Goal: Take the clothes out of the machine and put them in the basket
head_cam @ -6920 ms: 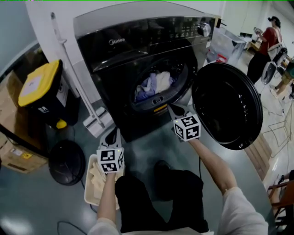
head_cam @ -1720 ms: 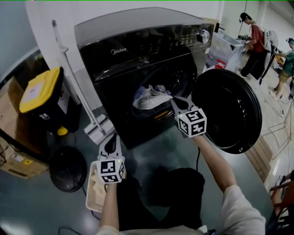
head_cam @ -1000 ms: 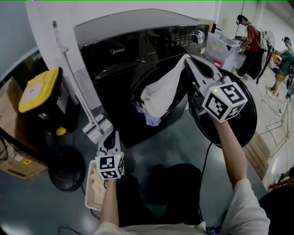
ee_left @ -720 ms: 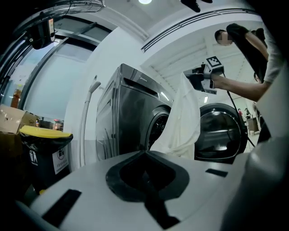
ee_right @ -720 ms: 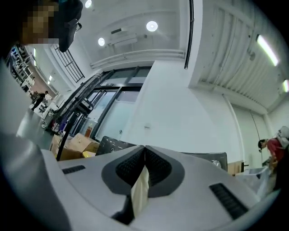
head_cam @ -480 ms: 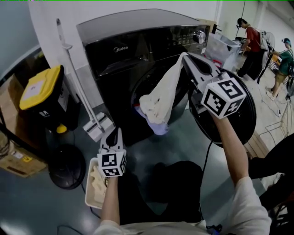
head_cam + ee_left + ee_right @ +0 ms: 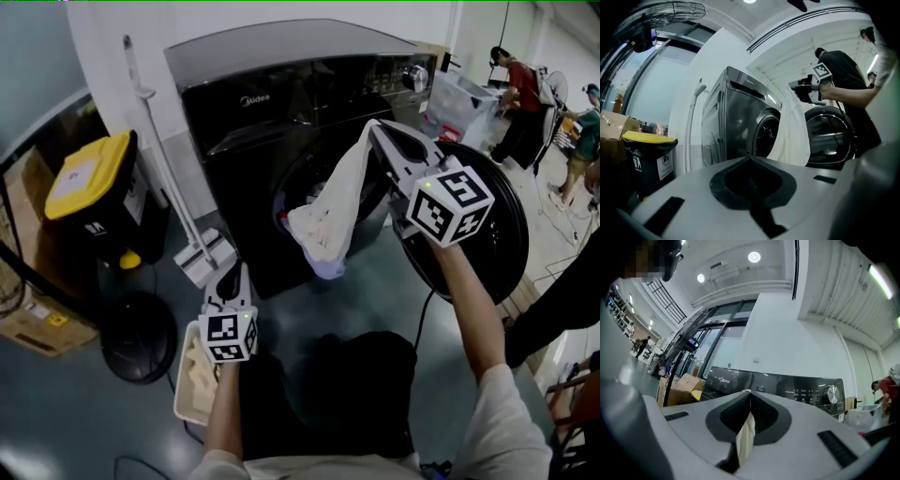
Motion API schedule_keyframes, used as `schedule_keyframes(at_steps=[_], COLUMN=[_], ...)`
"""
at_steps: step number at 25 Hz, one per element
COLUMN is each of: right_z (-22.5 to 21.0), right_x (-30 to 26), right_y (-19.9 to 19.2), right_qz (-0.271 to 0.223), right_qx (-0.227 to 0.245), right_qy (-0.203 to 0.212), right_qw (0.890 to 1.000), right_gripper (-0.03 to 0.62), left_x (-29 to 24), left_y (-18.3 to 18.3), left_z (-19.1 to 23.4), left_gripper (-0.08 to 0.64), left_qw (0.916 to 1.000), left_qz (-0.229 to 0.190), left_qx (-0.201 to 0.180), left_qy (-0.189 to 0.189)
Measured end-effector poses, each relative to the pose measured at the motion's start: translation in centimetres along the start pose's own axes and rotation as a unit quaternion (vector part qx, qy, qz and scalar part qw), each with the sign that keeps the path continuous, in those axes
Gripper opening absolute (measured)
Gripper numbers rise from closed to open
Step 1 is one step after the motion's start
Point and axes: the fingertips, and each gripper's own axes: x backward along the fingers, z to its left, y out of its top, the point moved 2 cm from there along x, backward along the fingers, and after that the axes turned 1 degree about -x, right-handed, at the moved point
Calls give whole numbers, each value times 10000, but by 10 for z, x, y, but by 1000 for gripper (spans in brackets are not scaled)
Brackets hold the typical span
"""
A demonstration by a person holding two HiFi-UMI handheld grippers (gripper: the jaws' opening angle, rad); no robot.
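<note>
The right tool (image 7: 749, 393) was shut on a fold of a cream garment (image 7: 334, 206). The cloth was pinched between its pads and ran down out of them. Less than two seconds before, this tool was low at the drum mouth, among the clothes. Now it was raised in front of the open door (image 7: 502, 253), and the garment hung from its tip in a long drape. A lavender piece (image 7: 326, 268) showed at the lower end; whether it was caught in the garment or only behind it, I could not tell. That lower end seemed to hang just outside the drum mouth of the washing machine (image 7: 234, 141). I judged that this item was practically out, and that it remained to carry it across and down.

The left tool (image 7: 233, 274) had not moved in this time. Its jaws were together with nothing between them. It was held level above the basket (image 7: 180, 389), which stood on the floor beside the person's knee and already contained some pale cloth. The basket was well apart from the hanging garment.

As for writing, the brand name (image 7: 255, 99) "Midea" could be read on the front panel of the machine, left of the control dial (image 7: 417, 77). The black bin (image 7: 89, 187) with a yellow lid carried a white label, but its print was too small to read.
</note>
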Motion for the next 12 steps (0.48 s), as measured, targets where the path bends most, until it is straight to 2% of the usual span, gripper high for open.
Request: schedule_keyframes(at_steps=[5,12], right_z=[9,13], right_x=[3,-1], right_y=[8,-11], right_qz=[-106,7], right_qx=[20,-139], right_qy=[89,89], right_qw=[9999,9999], right_gripper=[26,26], left_x=[5,9], left_y=[7,5], left_z=[2,10], left_gripper=[18,18], left_qw=[9999,10000], left_qz=[-49,-19], left_qx=[-97,-68], left_qy=[24,57])
